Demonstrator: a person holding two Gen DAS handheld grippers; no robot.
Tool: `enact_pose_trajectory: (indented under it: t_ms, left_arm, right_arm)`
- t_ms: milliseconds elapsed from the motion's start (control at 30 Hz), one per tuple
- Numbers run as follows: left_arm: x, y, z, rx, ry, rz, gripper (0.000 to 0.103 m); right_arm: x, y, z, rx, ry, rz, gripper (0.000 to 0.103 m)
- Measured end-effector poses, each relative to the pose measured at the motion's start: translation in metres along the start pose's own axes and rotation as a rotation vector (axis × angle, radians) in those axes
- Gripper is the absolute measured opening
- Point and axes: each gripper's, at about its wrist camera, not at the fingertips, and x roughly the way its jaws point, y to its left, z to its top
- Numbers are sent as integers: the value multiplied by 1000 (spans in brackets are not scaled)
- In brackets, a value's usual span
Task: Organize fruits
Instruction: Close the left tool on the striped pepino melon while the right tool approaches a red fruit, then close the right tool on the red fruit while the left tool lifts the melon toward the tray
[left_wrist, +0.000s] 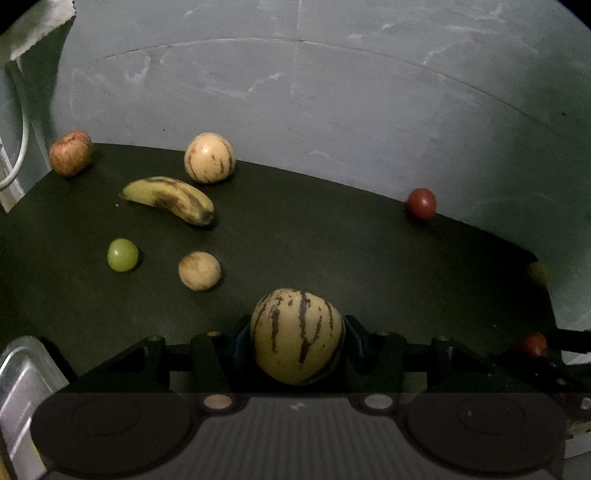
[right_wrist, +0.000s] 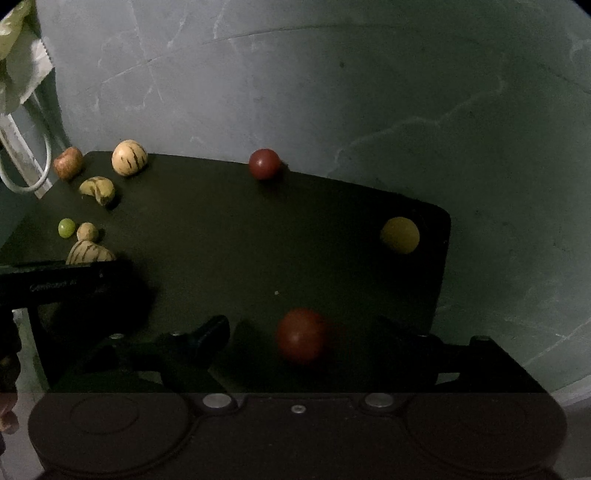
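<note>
My left gripper (left_wrist: 297, 326) is shut on a yellow, purple-striped melon (left_wrist: 297, 336) low over the black mat (left_wrist: 332, 258). Ahead on the mat lie a second striped melon (left_wrist: 209, 158), a spotted banana (left_wrist: 170, 199), an apple (left_wrist: 70, 152), a green grape (left_wrist: 122, 254) and a small tan fruit (left_wrist: 199, 270). A red fruit (left_wrist: 422, 203) sits at the far right edge. My right gripper (right_wrist: 304, 328) is open, and a red fruit (right_wrist: 301, 335) lies between its fingers without touching them. Another red fruit (right_wrist: 264, 163) and a yellow fruit (right_wrist: 400, 235) rest farther off.
A metal tray (left_wrist: 22, 376) shows at the lower left of the left wrist view. The left gripper (right_wrist: 66, 280) with its melon (right_wrist: 90, 253) fills the left side of the right wrist view. A grey surface (right_wrist: 369, 92) surrounds the mat (right_wrist: 258, 240); a white cable (right_wrist: 22, 188) lies far left.
</note>
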Motion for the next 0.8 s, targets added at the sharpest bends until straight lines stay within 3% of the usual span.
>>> enact_pose_trajectory:
  t_ms: [133, 267, 333, 400, 800]
  left_arm:
    - [-5, -8, -9, -1, 1, -9, 55]
    - [-9, -15, -16, -1, 1, -10, 55]
    - [-11, -16, -17, -9, 2, -8, 55]
    - [-12, -16, -19, -15, 2, -6, 55]
    - [-26, -13, -29, -50, -4, 8, 55]
  right_arm:
    - [-2, 0, -3, -32, -6, -9, 79]
    - [-3, 6, -5, -90, -14, -17, 64]
    - [-4, 9, -5, -114, -20, -32, 52]
    - [-5, 10, -5, -128, -23, -42, 32]
    - [-21, 32, -7, -169, -35, 33, 28]
